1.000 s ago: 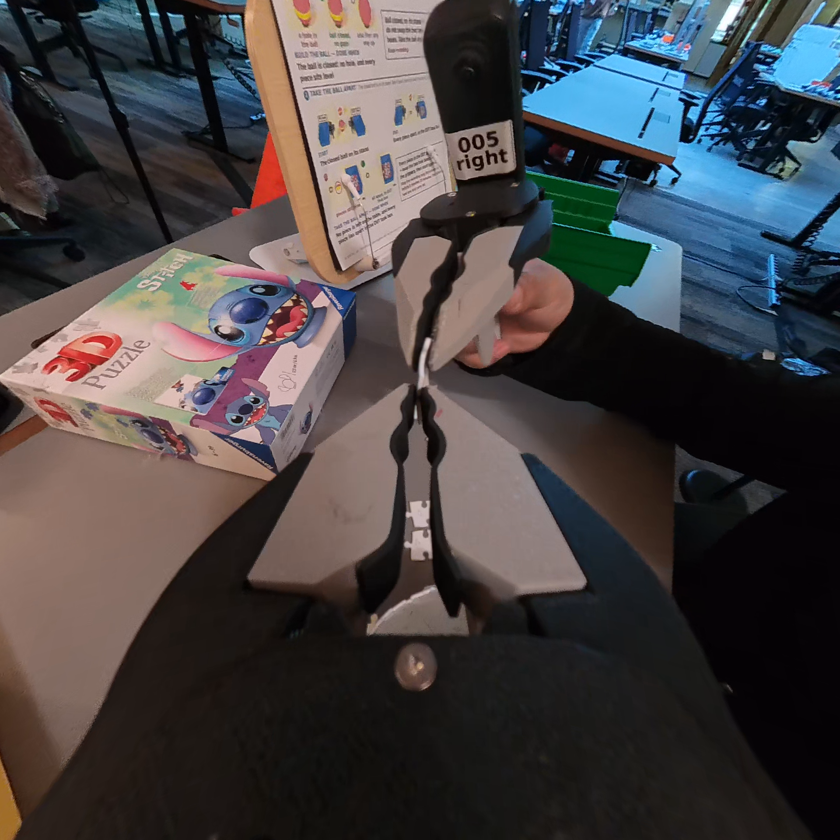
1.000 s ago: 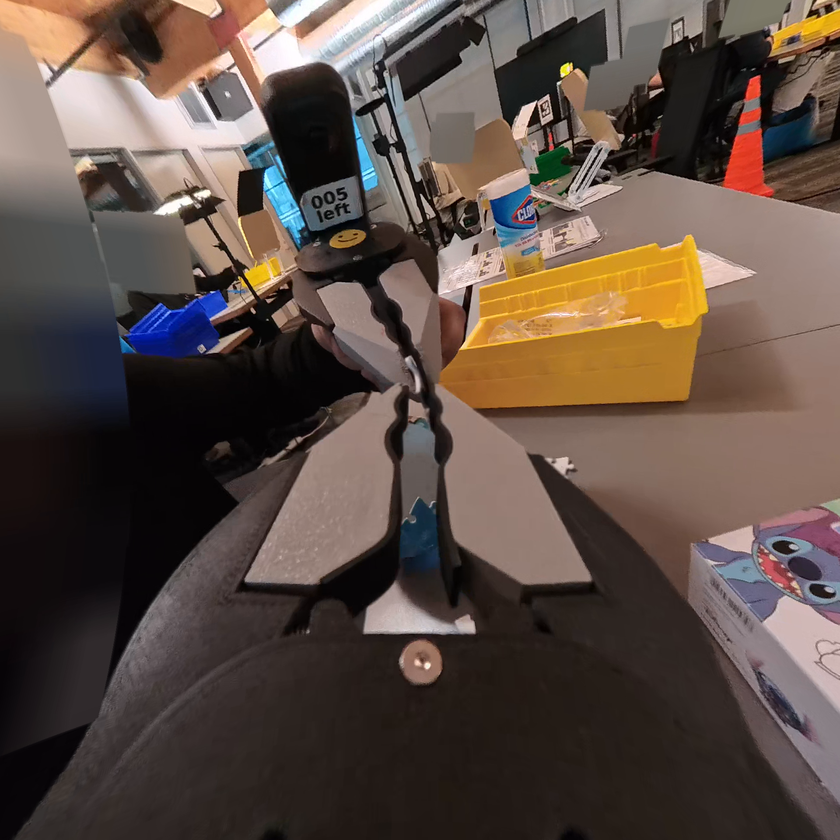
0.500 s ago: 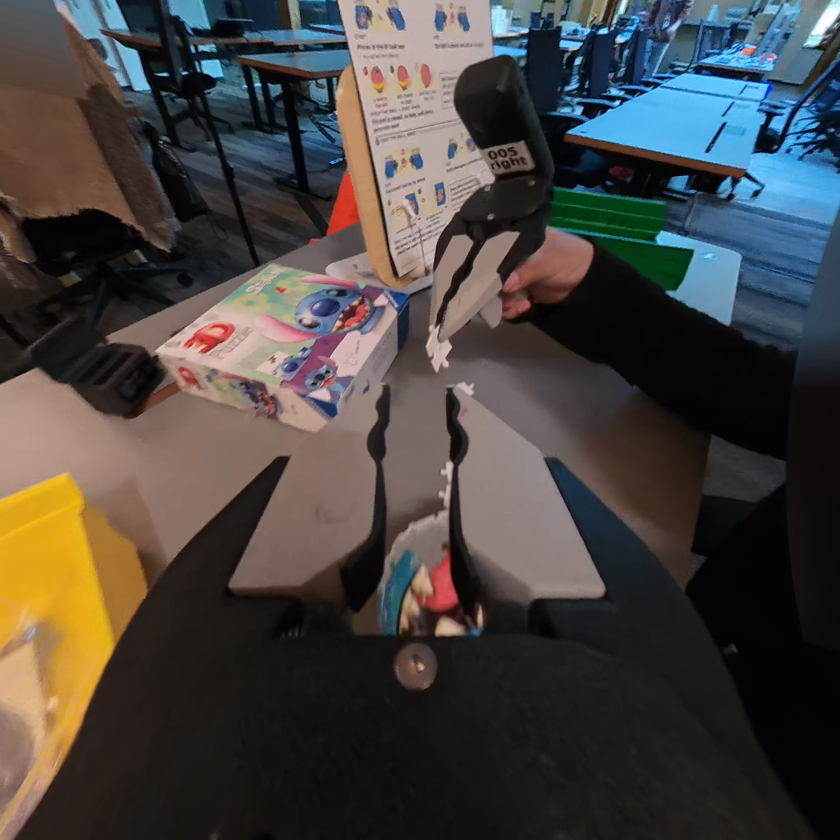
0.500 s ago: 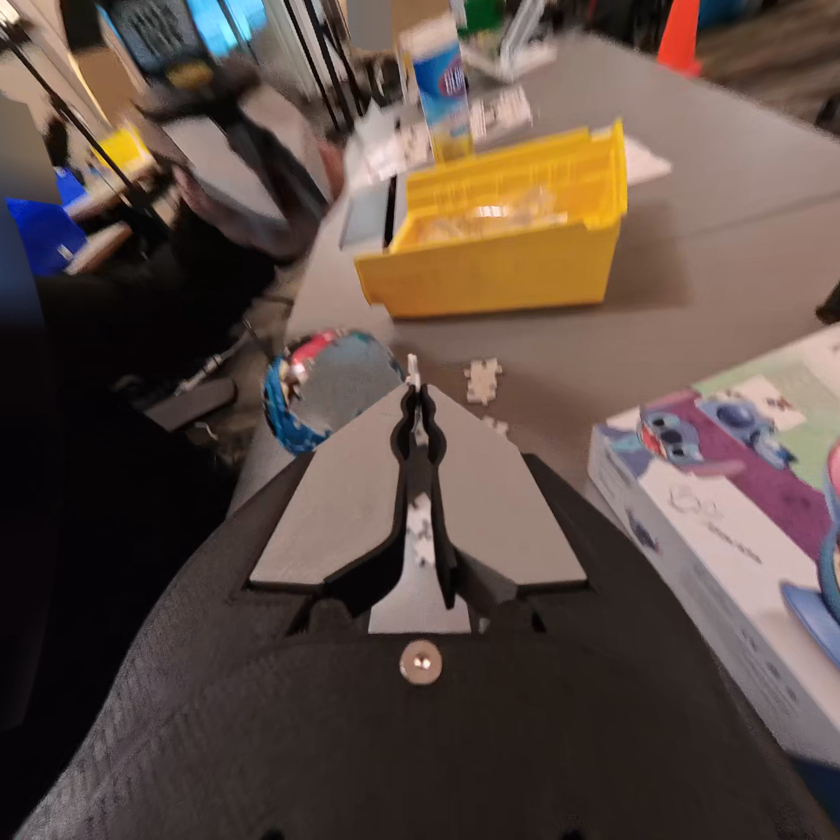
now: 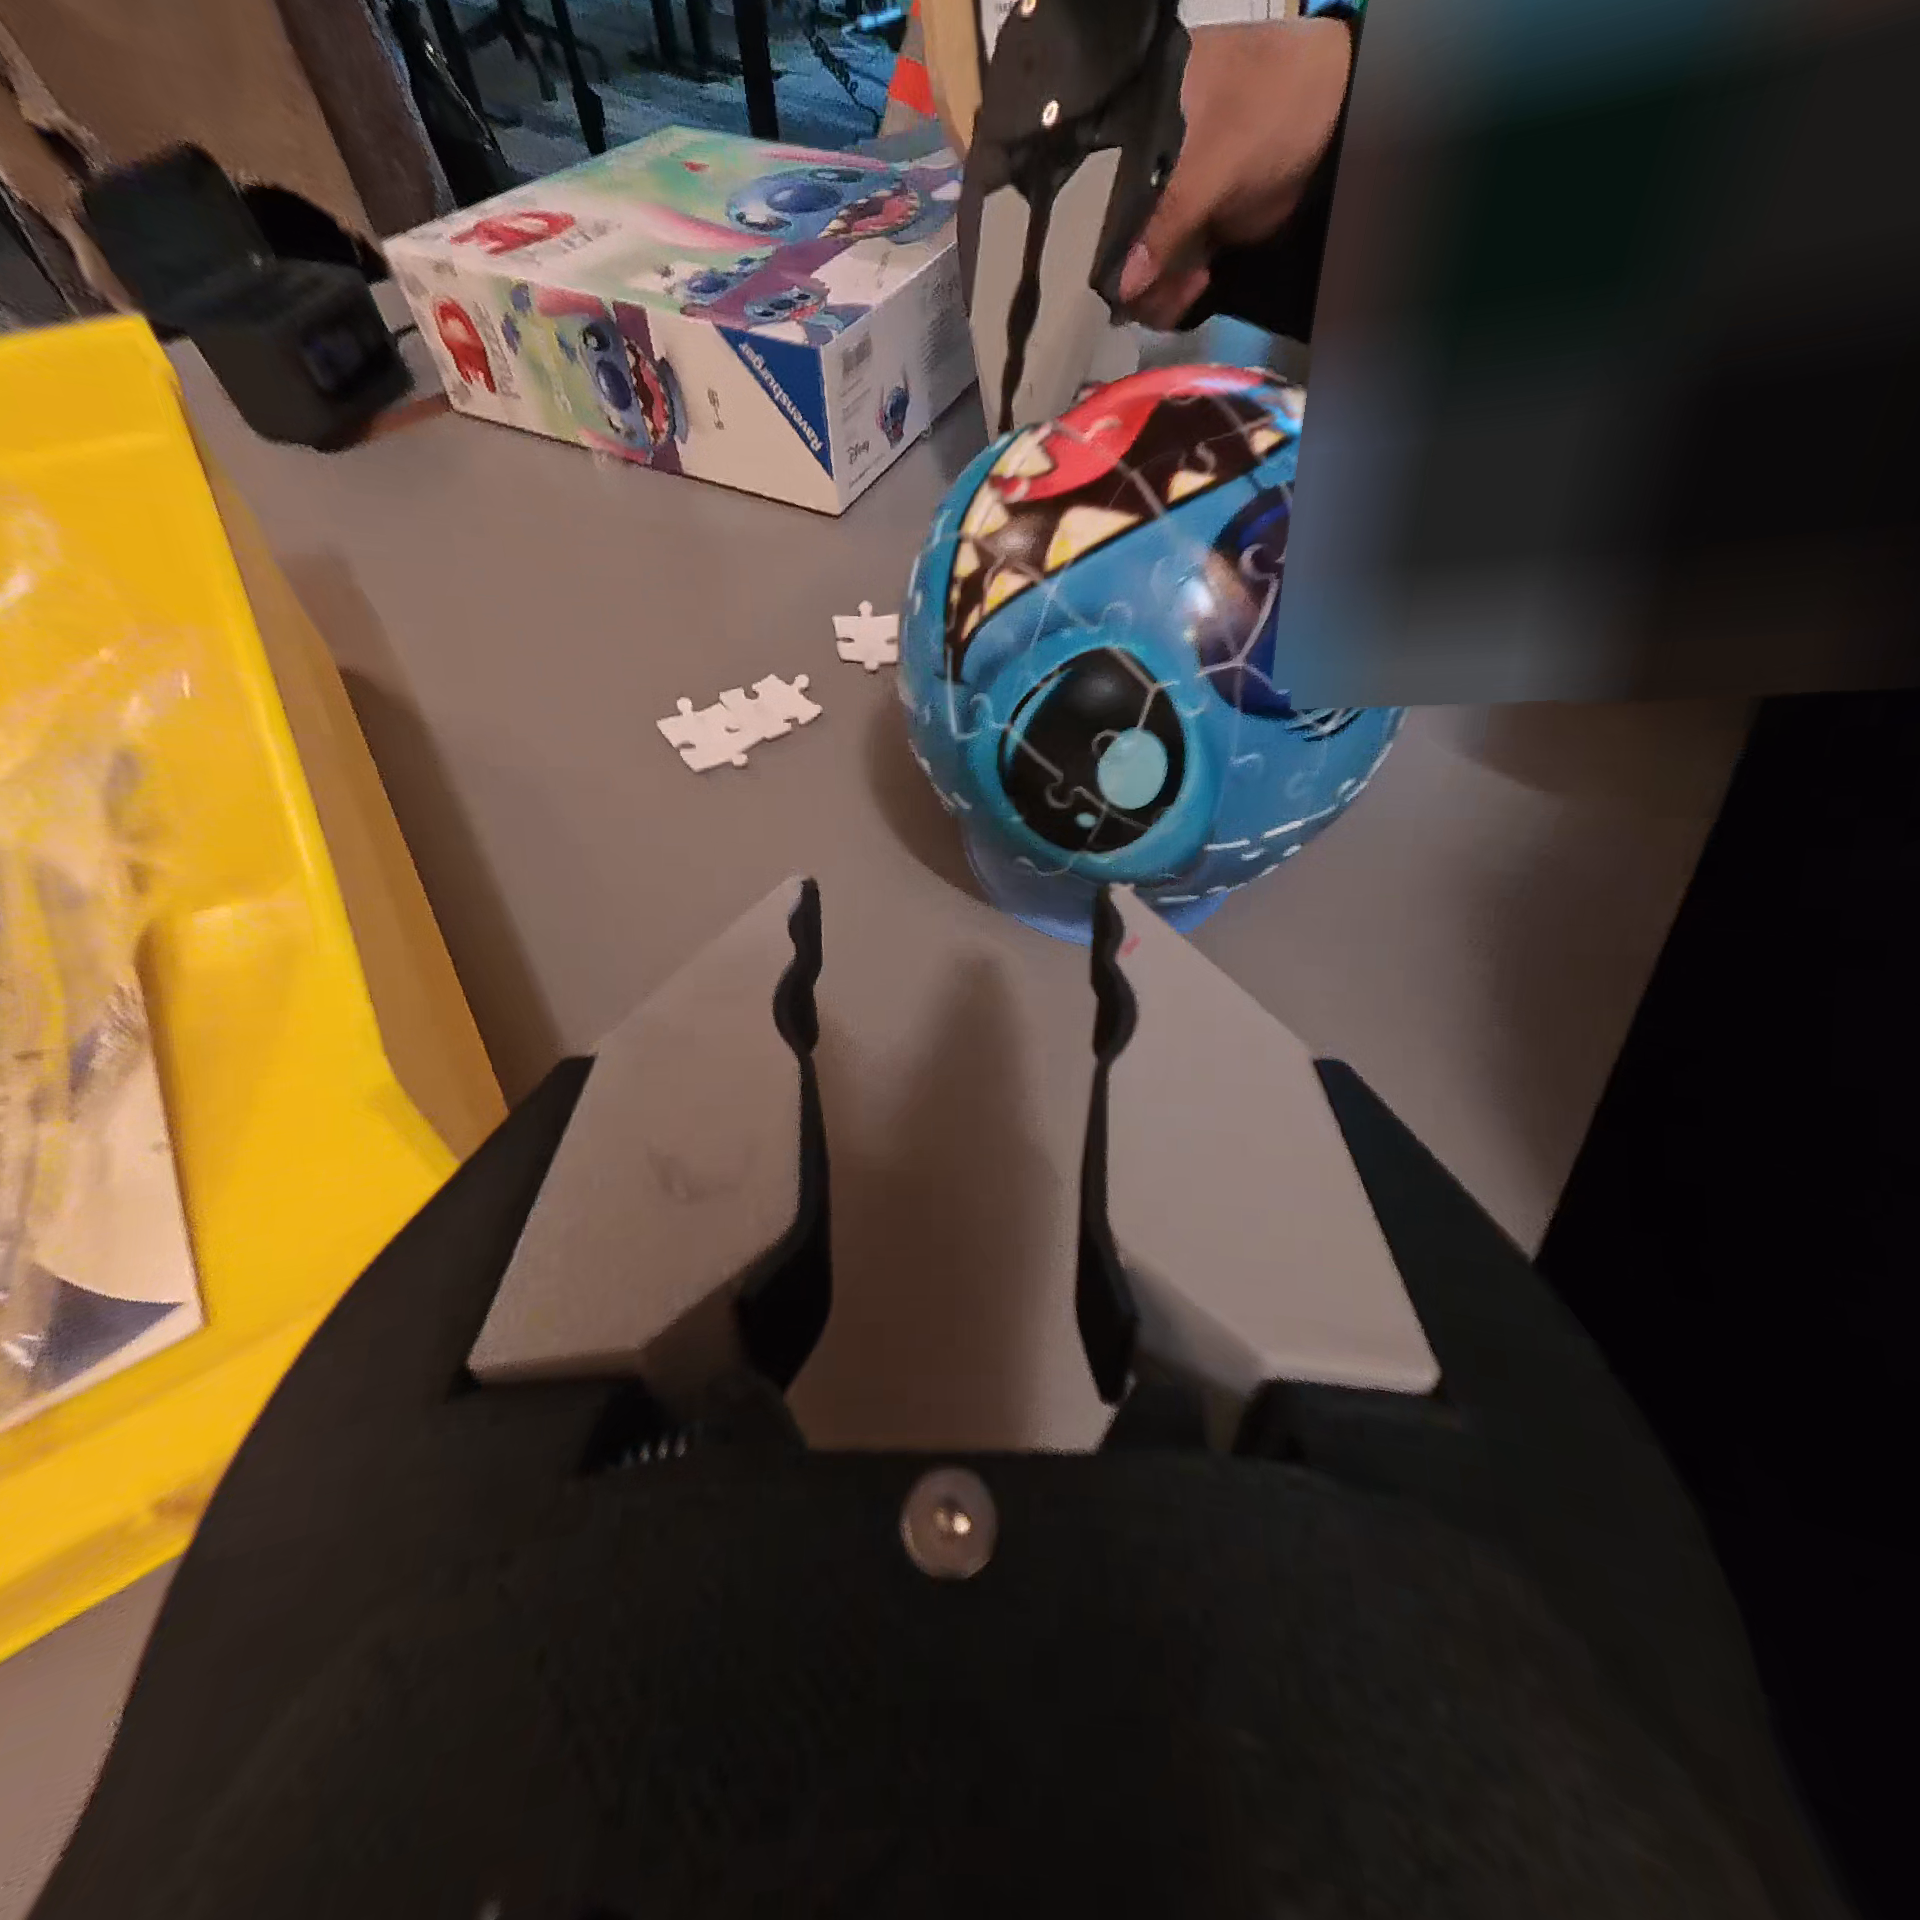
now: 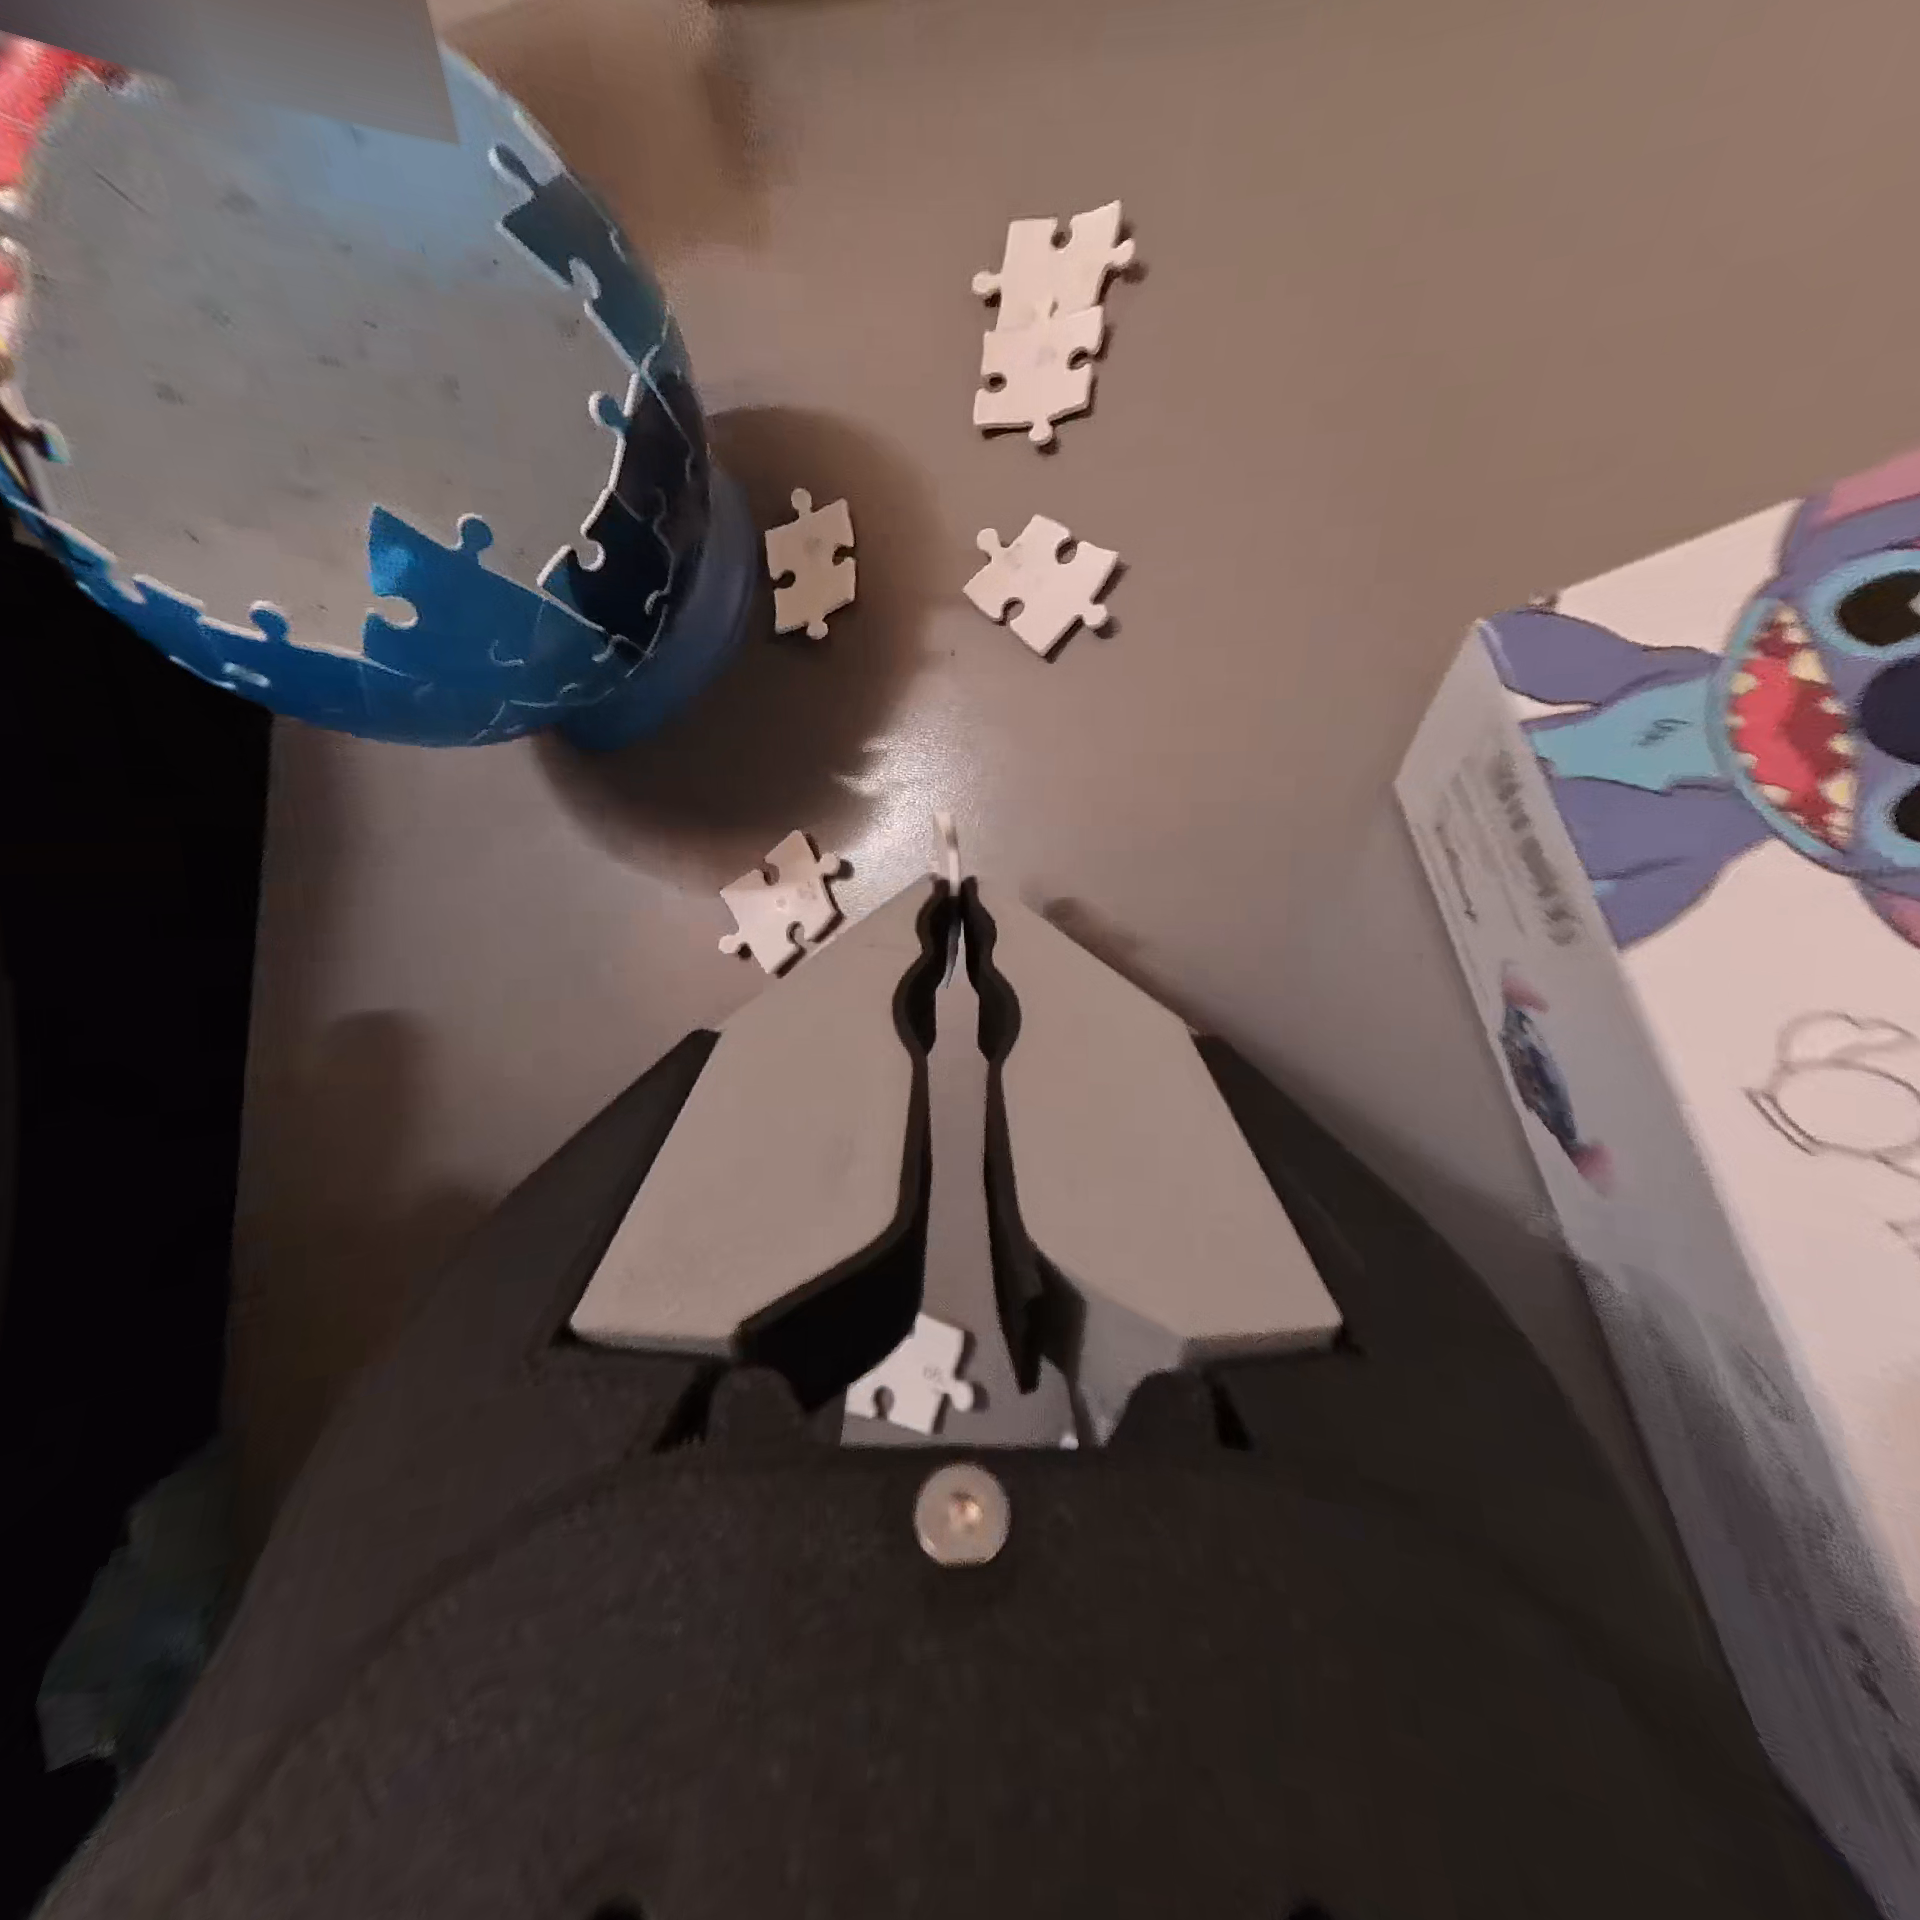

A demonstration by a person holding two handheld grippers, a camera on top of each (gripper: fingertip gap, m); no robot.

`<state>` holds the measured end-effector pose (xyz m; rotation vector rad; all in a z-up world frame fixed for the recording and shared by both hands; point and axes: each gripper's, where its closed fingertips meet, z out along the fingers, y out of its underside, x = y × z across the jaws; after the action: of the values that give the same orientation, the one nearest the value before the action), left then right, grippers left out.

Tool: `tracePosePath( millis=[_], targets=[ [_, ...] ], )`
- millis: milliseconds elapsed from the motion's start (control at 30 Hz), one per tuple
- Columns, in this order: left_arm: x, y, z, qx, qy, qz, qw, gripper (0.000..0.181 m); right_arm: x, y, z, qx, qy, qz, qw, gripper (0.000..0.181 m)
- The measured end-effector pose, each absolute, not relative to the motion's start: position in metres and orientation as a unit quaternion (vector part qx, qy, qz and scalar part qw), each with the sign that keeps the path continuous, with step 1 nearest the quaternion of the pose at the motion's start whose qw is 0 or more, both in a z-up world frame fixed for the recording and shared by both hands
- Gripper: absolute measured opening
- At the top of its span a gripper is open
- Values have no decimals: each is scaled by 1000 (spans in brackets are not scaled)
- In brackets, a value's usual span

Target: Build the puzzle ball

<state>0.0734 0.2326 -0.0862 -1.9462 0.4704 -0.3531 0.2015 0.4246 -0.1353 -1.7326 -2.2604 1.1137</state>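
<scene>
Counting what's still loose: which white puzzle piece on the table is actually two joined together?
The double piece farthest from the right hand-held gripper, beyond the puzzle ball; the other table pieces lie single.

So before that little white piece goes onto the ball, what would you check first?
1. Piece held: ok. The right gripper is shut on a white puzzle piece, seen edge-on at the tips.
2. Which way the piece faces: cannot tell; only its thin edge shows.
3. Gap to fill: ok. The puzzle ball has a wide open hole with jagged edges.
4. Ball steady: ok. It sits on its blue stand on the table; nothing is holding it.
5. Other gripper free: ok. The left gripper has its jaws open and empty, close beside the ball.
6. Spare pieces nearby: ok, lying white side up.
</scene>
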Motion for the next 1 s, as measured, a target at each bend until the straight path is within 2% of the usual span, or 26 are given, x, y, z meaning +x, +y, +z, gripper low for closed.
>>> tracePosePath(
  millis=[200,333,600,667,733,1000],
  targets=[
    [62,235,-98,-808,165,-207,527,53,199,422,-158,-558,-756,339,31,2],
    [61,236,-100,-805,179,-205,527,56,197,427,-160,-559,-756,337,42,13],
    [56,228,-99,-793,165,-186,556,51,197,424,-116,-532,-733,411,103,18],
    [58,226,-100,-789,158,-183,565,49,190,409,-104,-502,-726,455,118,28],
    [63,224,-105,-791,160,-187,560,49,184,388,-106,-478,-735,469,106,30],
    [68,216,-102,-782,180,-152,577,45,161,358,-152,-407,-825,356,162,30]
  ],
)
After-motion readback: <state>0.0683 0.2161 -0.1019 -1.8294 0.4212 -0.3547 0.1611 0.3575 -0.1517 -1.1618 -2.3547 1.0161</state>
